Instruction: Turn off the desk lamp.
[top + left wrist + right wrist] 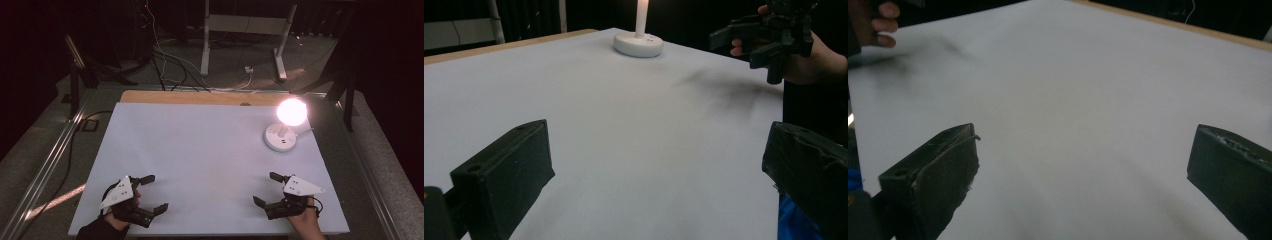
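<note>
No legible text, label, brand, number or sign appears in any view. Small marks on the lamp base [280,137] are too small to read.

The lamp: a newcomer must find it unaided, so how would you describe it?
Look at the white sheet covering the table, then its far right corner. There stands the lamp: a round white base under a glowing globe, the one lit thing, far beyond both hand-held grippers.

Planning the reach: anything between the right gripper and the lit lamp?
Nothing: in the high view only bare white table separates the right gripper from the lamp.
</note>
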Demonstrator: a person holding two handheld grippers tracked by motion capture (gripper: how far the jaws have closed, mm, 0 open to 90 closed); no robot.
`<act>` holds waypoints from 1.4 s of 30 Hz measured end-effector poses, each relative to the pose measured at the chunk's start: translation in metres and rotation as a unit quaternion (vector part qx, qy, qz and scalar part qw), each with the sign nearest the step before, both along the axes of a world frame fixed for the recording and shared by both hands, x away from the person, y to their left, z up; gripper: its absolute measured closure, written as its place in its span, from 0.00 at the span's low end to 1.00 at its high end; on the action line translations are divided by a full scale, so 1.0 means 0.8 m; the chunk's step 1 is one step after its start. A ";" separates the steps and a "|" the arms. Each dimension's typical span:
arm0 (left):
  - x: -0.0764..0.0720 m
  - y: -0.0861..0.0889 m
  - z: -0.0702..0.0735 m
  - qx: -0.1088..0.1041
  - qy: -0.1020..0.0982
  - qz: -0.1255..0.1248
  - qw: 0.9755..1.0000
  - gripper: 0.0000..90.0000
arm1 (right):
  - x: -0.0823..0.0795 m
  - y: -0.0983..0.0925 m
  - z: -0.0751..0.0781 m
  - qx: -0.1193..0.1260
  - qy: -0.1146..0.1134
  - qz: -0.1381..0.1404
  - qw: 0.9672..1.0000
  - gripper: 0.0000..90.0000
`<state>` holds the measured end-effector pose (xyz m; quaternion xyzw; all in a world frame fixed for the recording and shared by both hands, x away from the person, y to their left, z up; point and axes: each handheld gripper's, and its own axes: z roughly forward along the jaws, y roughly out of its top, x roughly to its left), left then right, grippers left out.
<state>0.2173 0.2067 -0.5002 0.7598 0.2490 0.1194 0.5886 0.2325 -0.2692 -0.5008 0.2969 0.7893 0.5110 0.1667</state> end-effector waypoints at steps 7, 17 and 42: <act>0.000 -0.001 0.000 0.002 0.000 -0.001 1.000 0.01 | -0.003 0.007 0.004 -0.002 0.008 0.010 1.000 0.00; 0.000 0.000 0.000 0.001 -0.001 0.000 1.000 0.01 | -0.006 0.018 0.024 0.005 0.010 0.020 1.000 0.00; 0.000 0.001 0.000 -0.001 0.000 0.000 1.000 0.01 | 0.029 0.018 0.068 0.026 -0.019 -0.003 0.999 0.00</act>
